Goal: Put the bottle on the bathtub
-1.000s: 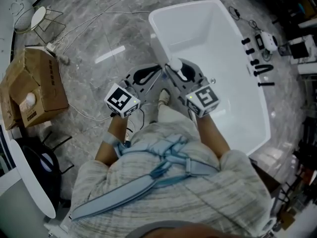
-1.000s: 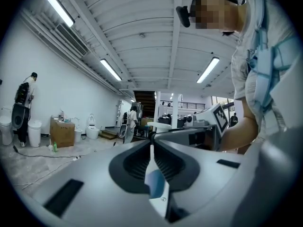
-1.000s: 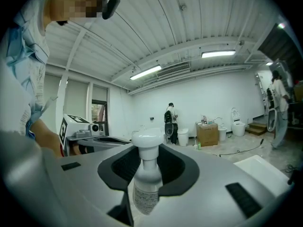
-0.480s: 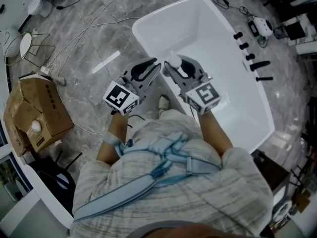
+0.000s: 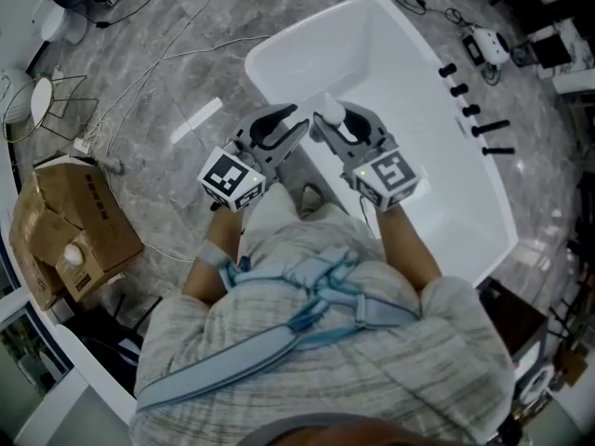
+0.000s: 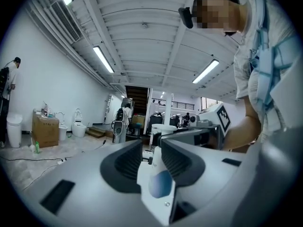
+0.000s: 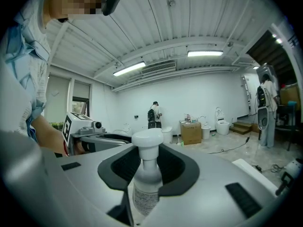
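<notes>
The white bathtub (image 5: 307, 28) lies slantwise on the marble floor in the head view. My right gripper (image 5: 337, 124) is shut on a small clear bottle (image 7: 147, 178) with a white round cap (image 5: 328, 111), held upright over the tub's near left edge. In the right gripper view the bottle's neck sits between the dark pads (image 7: 173, 167). My left gripper (image 5: 288, 119) hovers close beside it on the left, its jaws drawn together with nothing in them. In the left gripper view that gripper (image 6: 152, 148) points up at the ceiling.
A torn cardboard box (image 5: 74, 240) sits on the floor at the left, with a wire stand (image 5: 42, 105) and cables beyond it. Black fittings (image 5: 474, 110) and a white device (image 5: 485, 49) lie right of the tub. Toilets, a box (image 7: 191, 132) and a standing person (image 7: 154, 113) are far off.
Both grippers stay side by side, the bottle still in the right one. In the head view the tub has slid left under them and the box has moved down.
</notes>
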